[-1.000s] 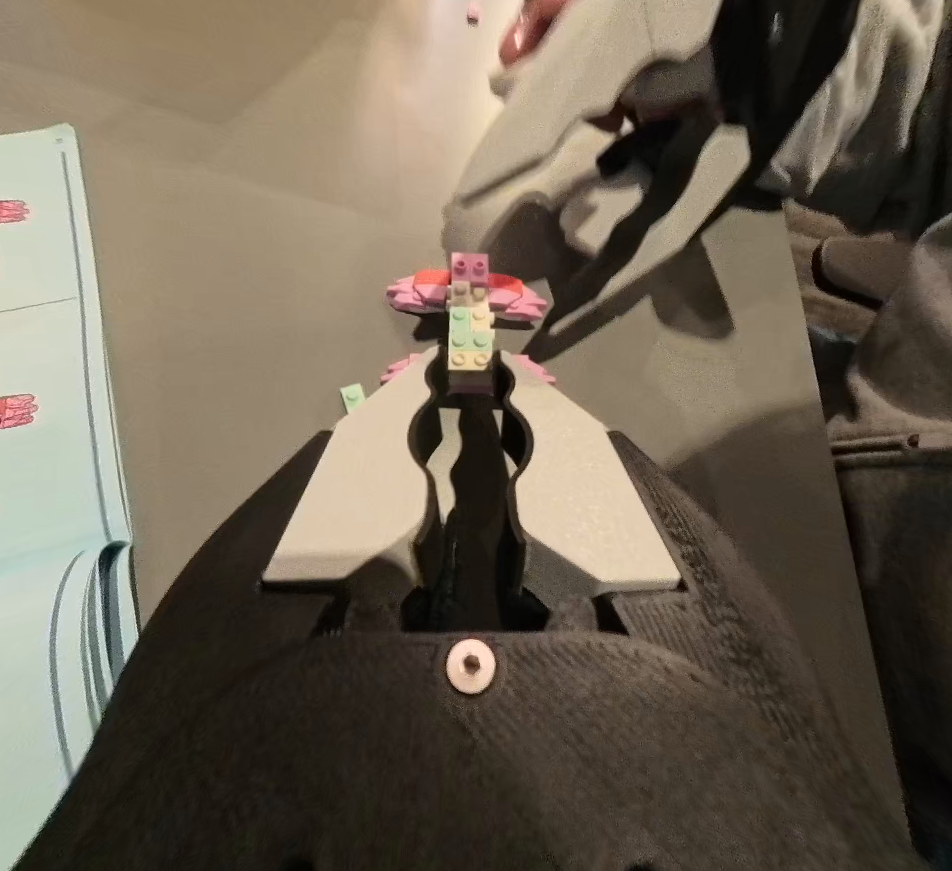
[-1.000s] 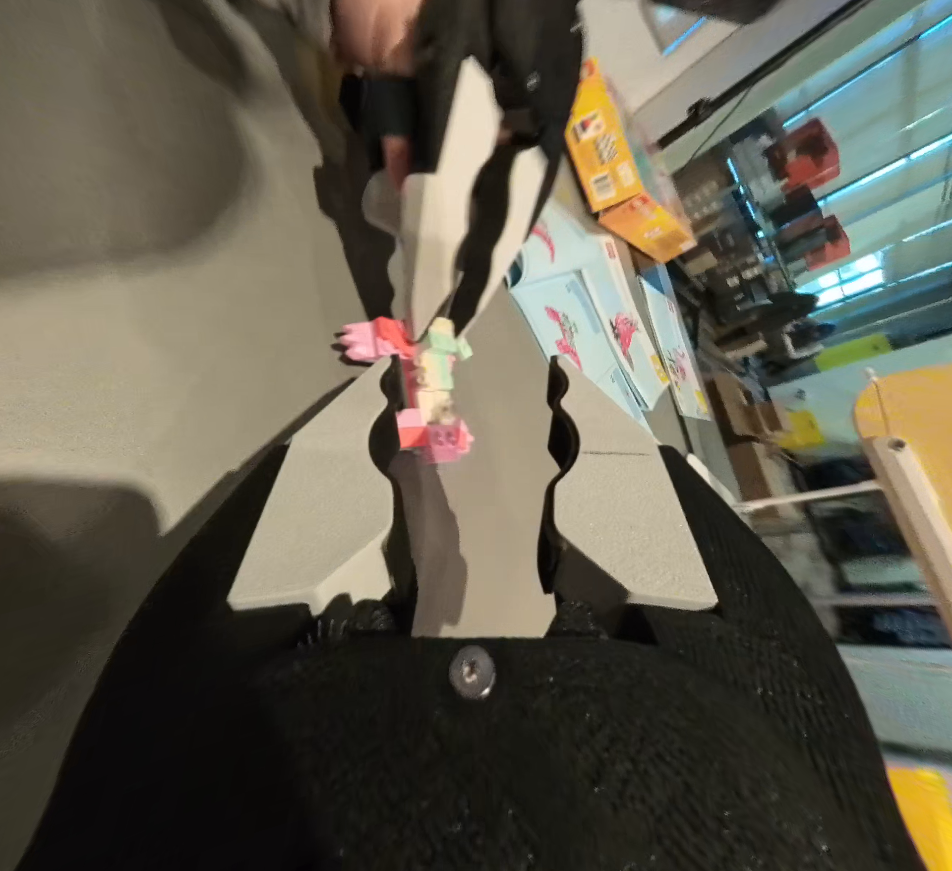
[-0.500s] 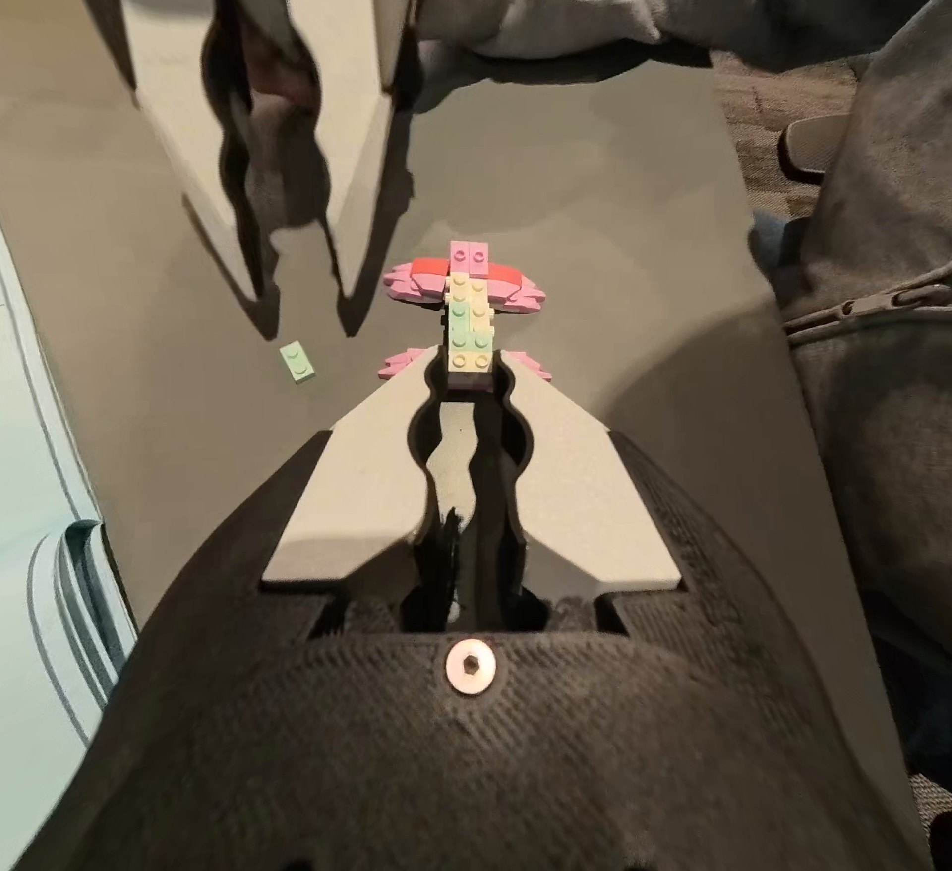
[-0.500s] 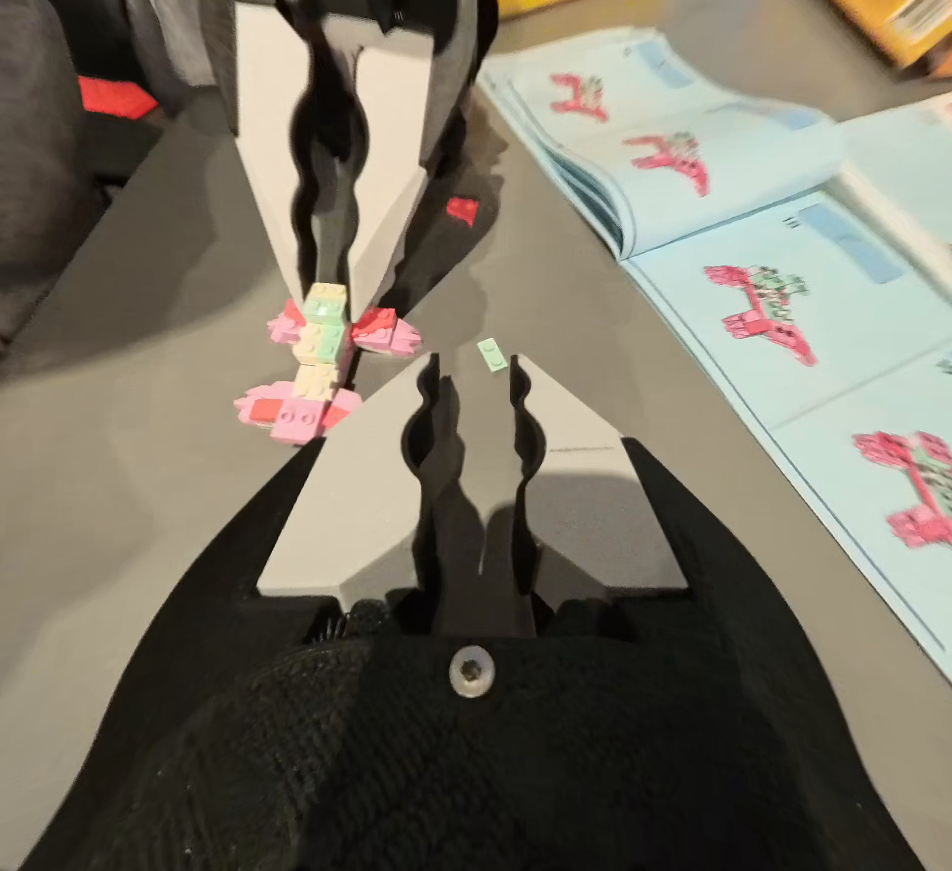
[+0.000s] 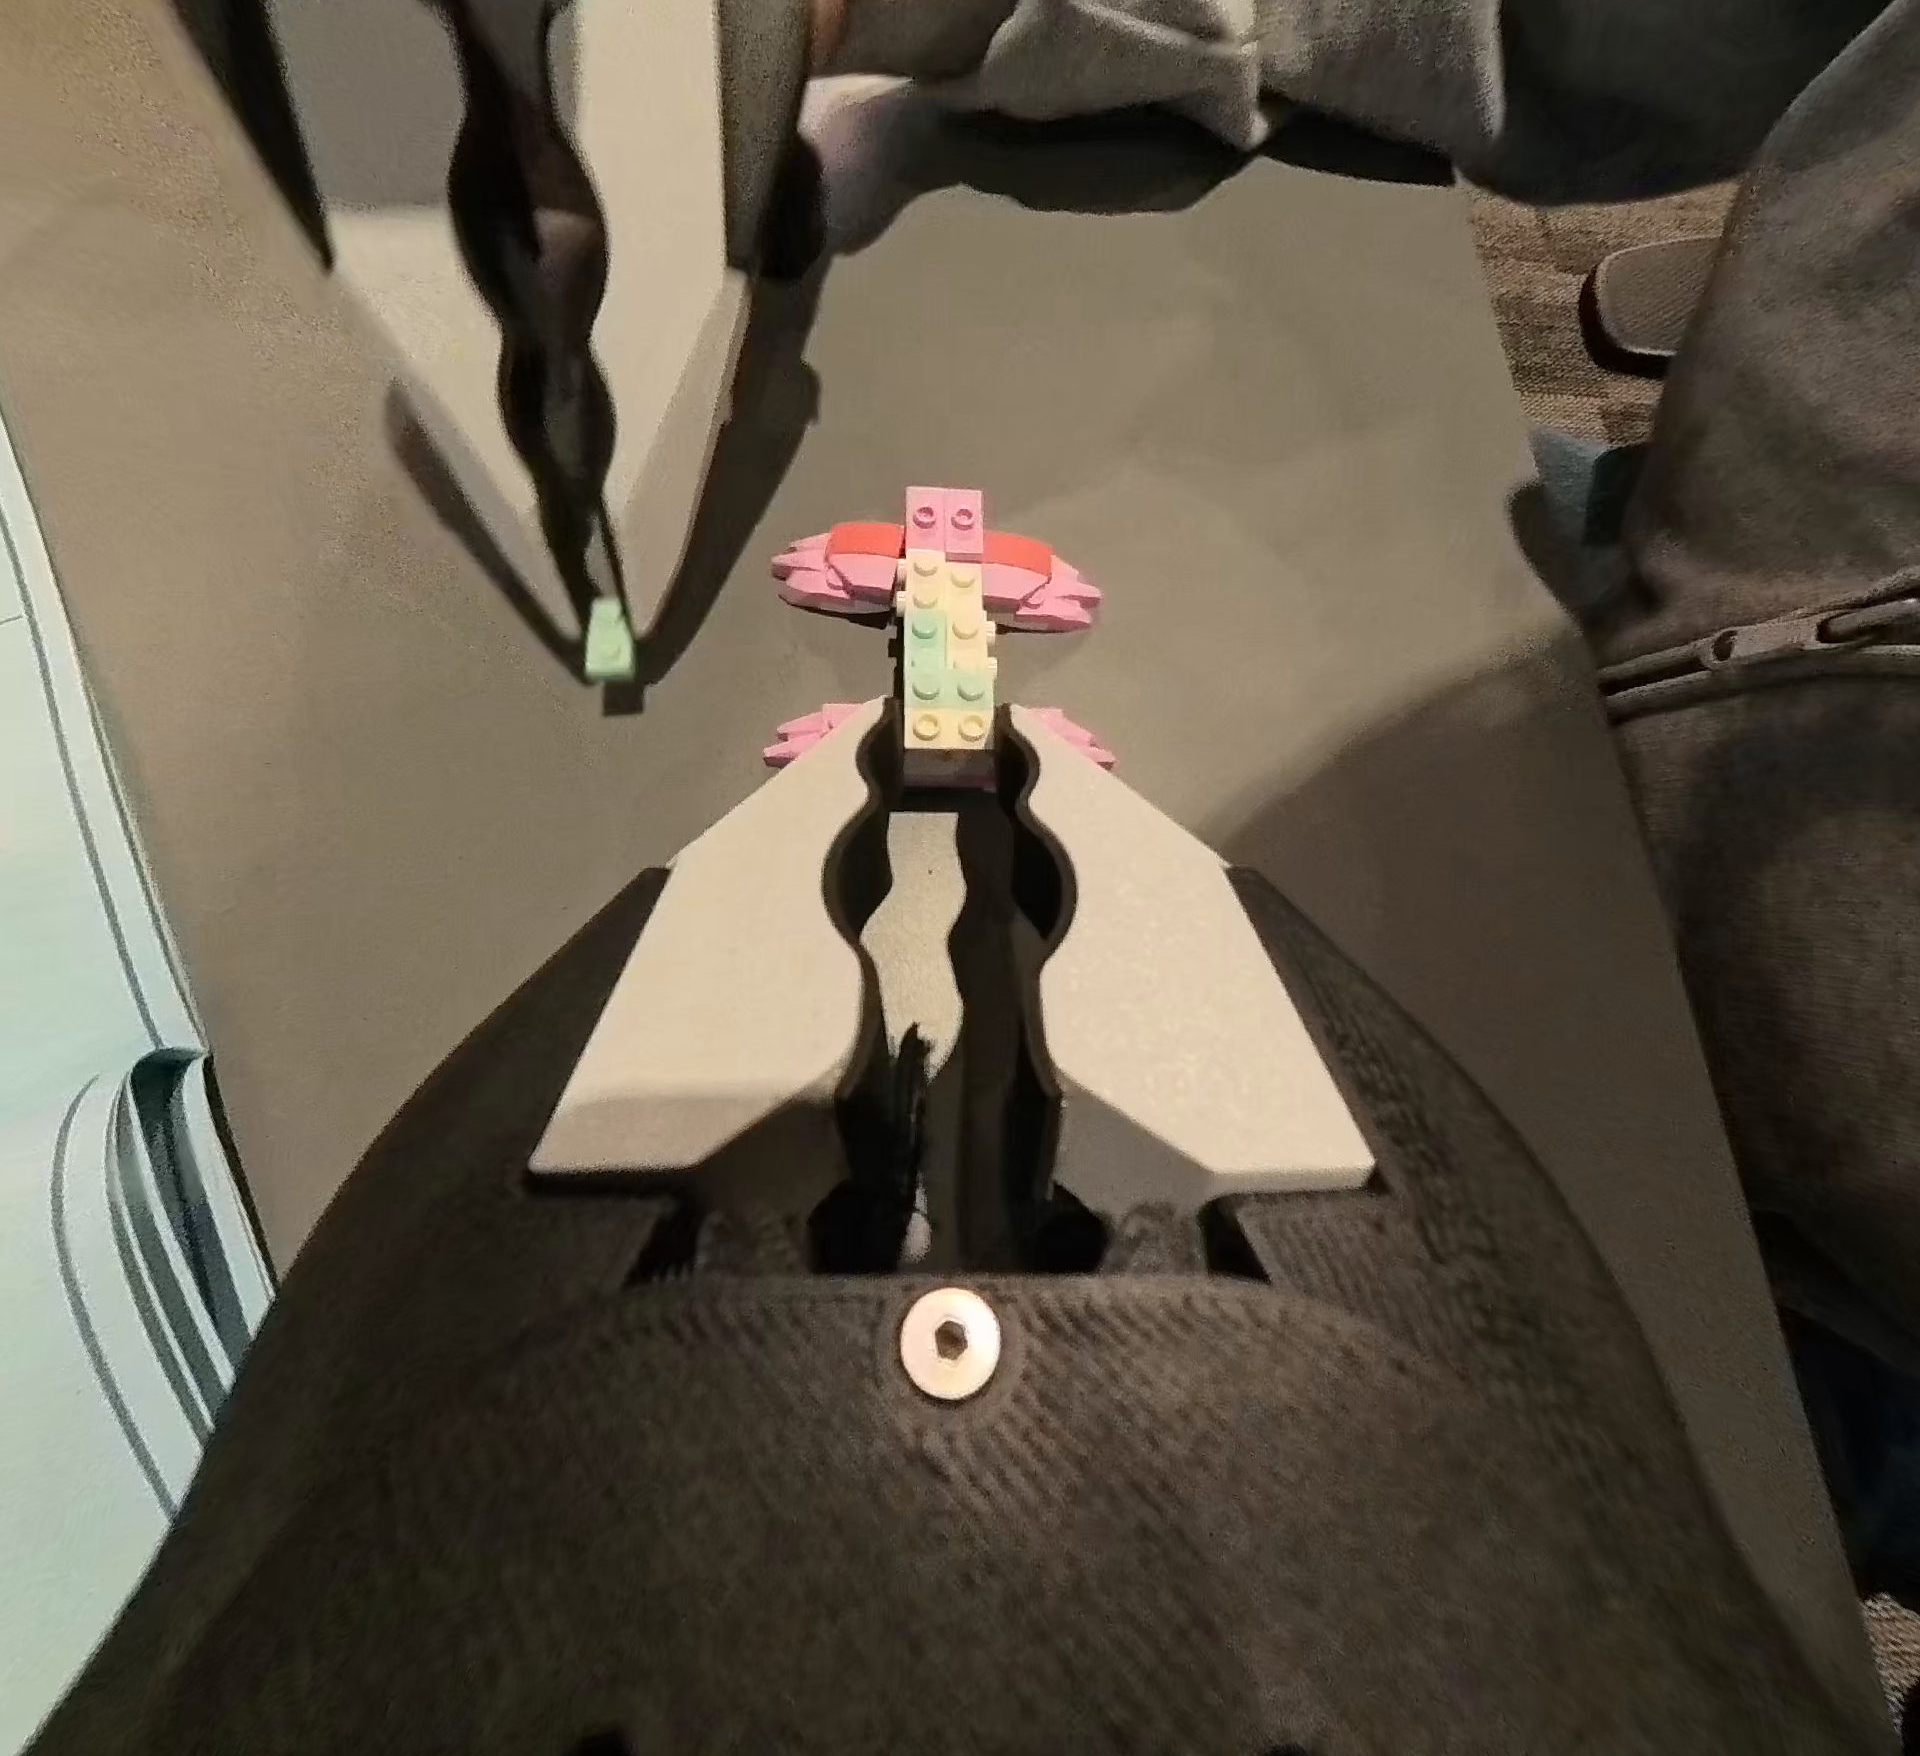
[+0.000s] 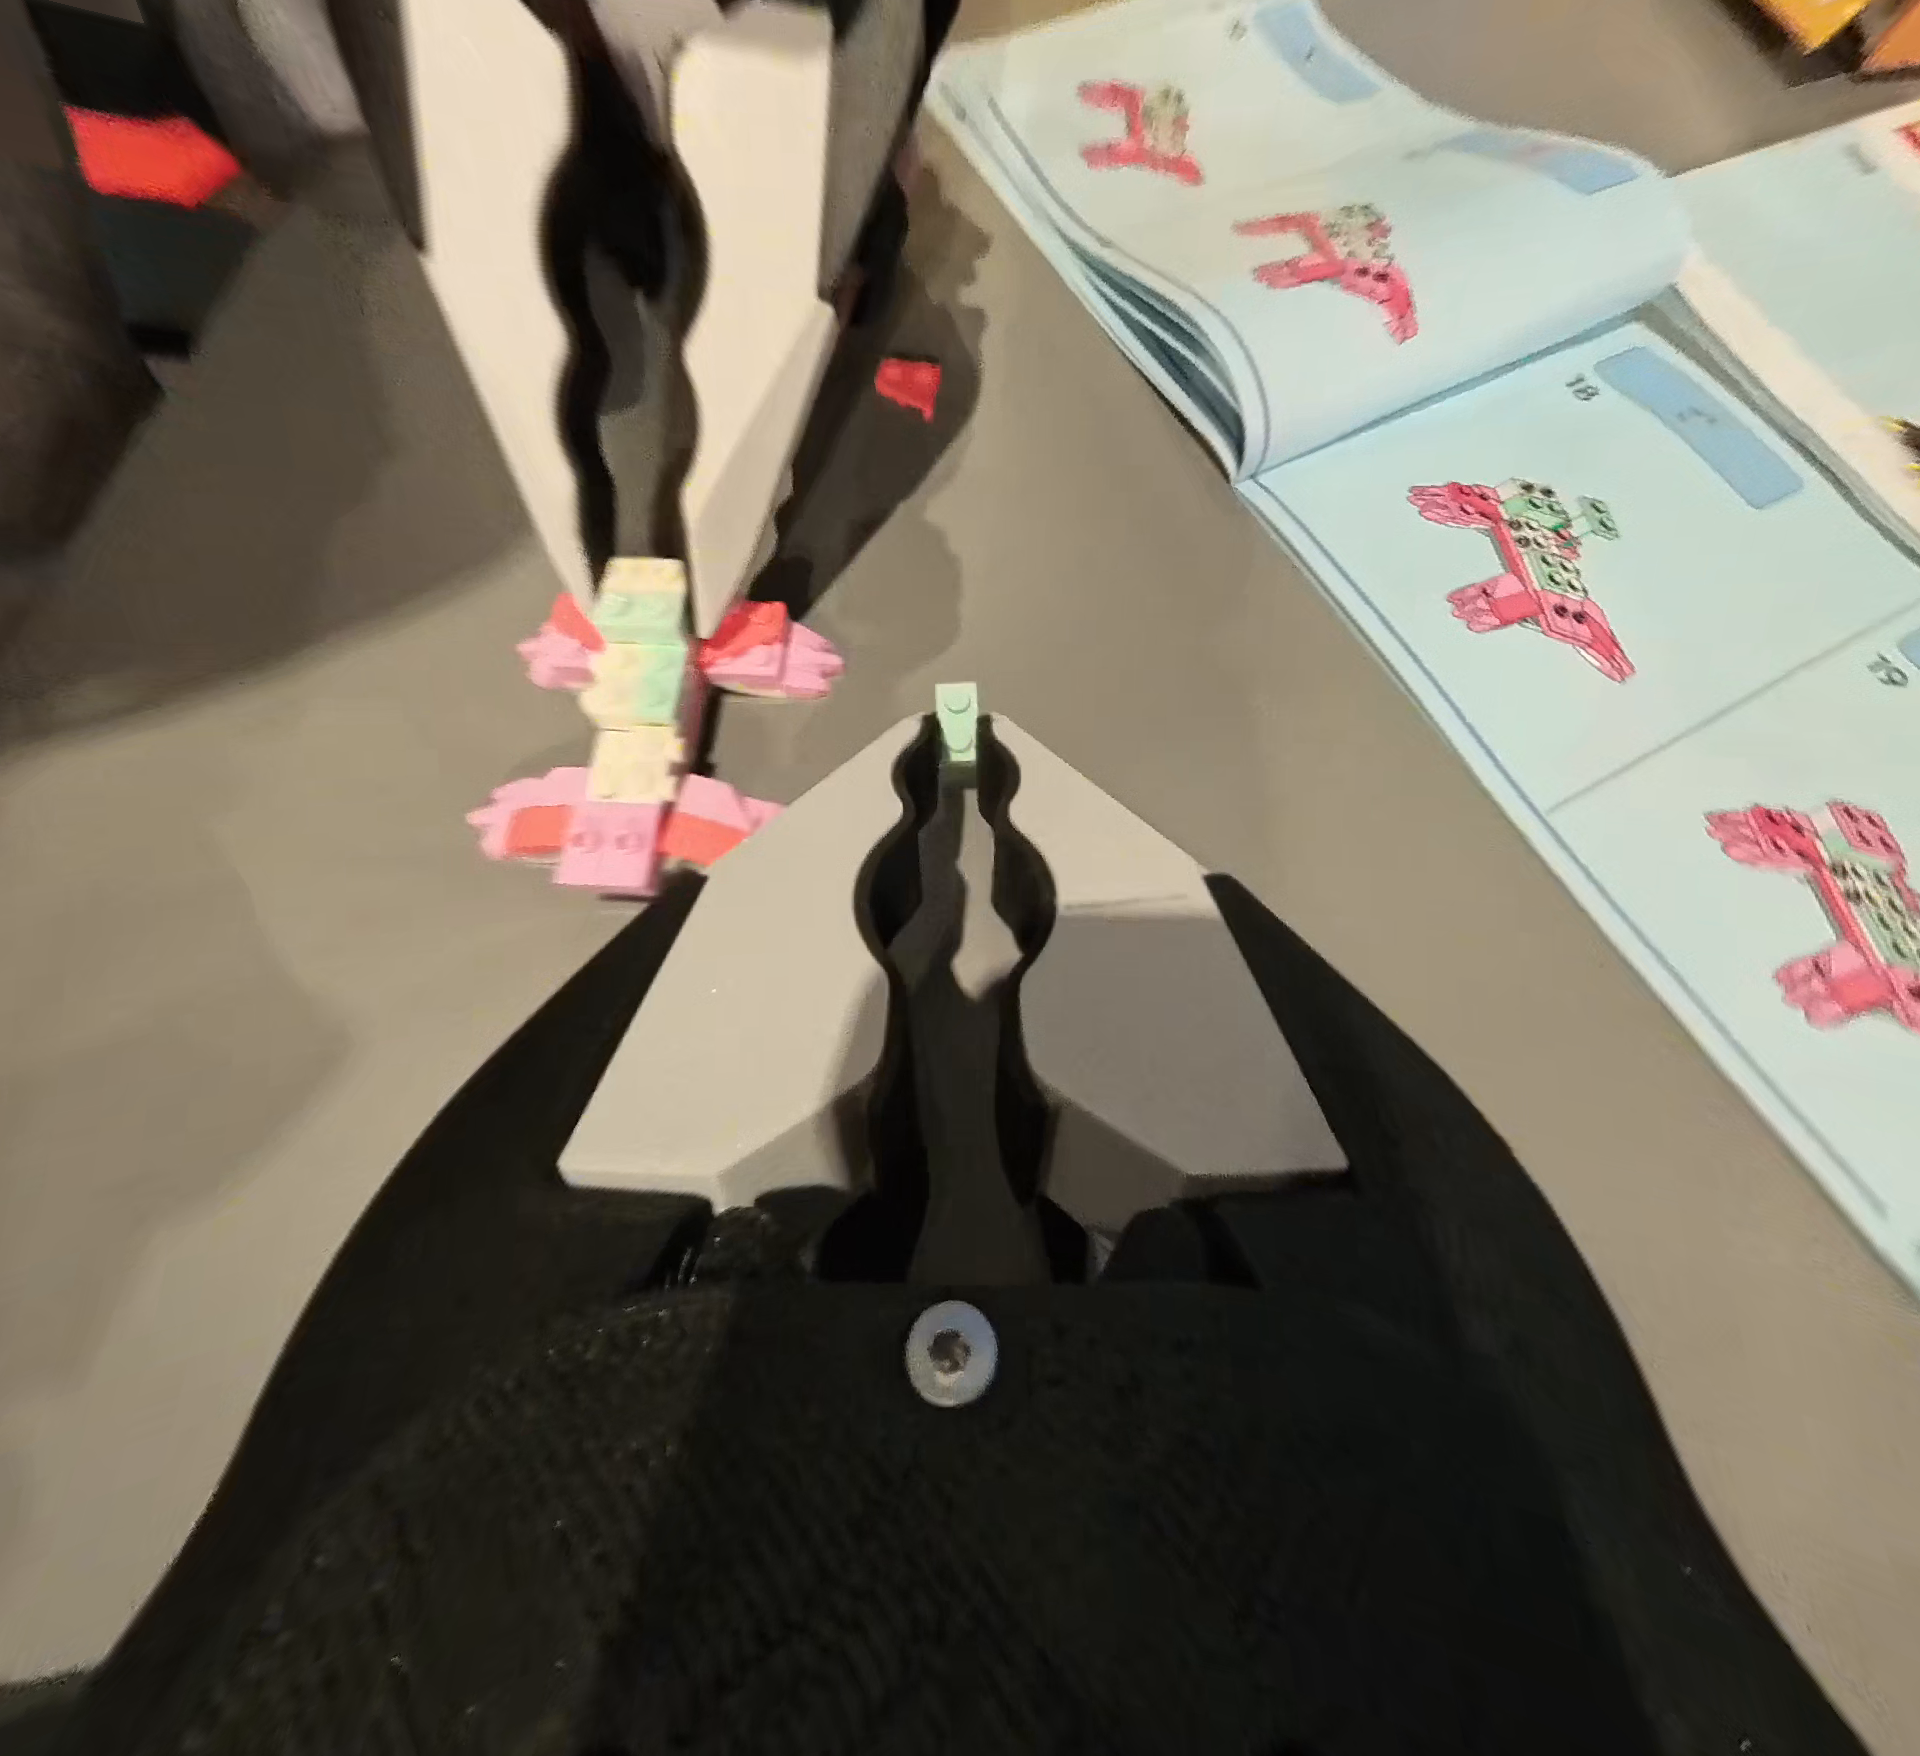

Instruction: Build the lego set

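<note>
Your left tongs (image 5: 948, 750) are closed tight on the near end of the little lego animal (image 5: 940, 626), pinching its pale yellow and green middle. It has pink and red feet sticking out on both sides, and it sits on the grey bench (image 5: 1195, 418), near the edge by your lap. Your right tongs (image 6: 958, 738) are nearly shut and pinch a small green brick (image 6: 956, 719) at the very tips, just beside the animal. Open blue booklets (image 6: 1558, 459) lie on the bench toward its far side. One small red piece (image 6: 906, 385) lies behind the left tongs.
</note>
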A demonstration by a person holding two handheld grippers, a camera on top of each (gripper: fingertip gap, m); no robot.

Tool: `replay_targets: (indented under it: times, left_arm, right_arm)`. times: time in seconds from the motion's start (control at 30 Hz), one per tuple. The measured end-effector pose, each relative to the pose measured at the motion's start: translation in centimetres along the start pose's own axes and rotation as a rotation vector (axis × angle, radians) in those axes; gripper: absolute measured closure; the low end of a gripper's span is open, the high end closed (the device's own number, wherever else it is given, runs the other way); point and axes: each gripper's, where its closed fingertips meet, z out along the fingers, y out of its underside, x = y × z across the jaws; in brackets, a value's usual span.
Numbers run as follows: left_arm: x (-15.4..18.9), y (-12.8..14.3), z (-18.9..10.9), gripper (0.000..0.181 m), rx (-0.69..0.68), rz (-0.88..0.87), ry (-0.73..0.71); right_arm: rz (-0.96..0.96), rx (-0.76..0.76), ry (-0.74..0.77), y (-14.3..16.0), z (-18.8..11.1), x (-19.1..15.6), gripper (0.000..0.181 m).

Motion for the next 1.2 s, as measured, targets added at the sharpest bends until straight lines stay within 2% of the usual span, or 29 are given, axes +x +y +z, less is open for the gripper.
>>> replay_targets:
  times: [0.1,0.2,0.43,0.7,0.8,0.87,0.93,1.1,1.2]
  left_arm:
    - [-0.2,-0.1,0.1,0.165,0.003,-0.001,-0.022]
    - [-0.4,-0.3,0.3,0.165,0.010,-0.015,-0.049]
    - [-1.0,-0.3,0.3,0.165,0.015,-0.033,-0.087]
    - [-1.3,-0.4,0.4,0.164,0.026,-0.038,-0.123]
    - [-1.8,-0.3,0.7,0.143,0.016,-0.025,-0.175]
    - [-2.0,-0.3,0.8,0.136,0.012,-0.003,-0.199]
    - [-1.8,-0.3,0.9,0.139,0.005,0.007,-0.189]
    - [-1.5,0.1,1.0,0.161,-0.014,-0.001,-0.150]
    - [-1.5,0.1,1.0,0.162,-0.013,-0.010,-0.150]
  right_arm:
    - [0.047,0.079,0.031,-0.9,-2.3,-1.7,0.176]
    - [0.022,0.077,0.051,-1.1,-3.1,-3.7,0.176]
    - [-0.080,-0.080,0.056,0.6,-1.7,-5.6,0.176]
    - [-0.157,-0.114,0.127,0.6,-1.3,-5.4,0.176]
    - [-0.177,-0.119,0.144,0.6,-1.2,-5.3,0.176]
    - [-0.181,-0.120,0.148,0.6,-1.2,-5.3,0.176]
    - [-0.184,-0.122,0.146,0.6,-1.1,-5.3,0.176]
    - [-0.200,-0.125,0.149,0.4,-1.0,-5.6,0.176]
    - [-0.214,-0.127,0.169,0.2,-1.0,-5.5,0.176]
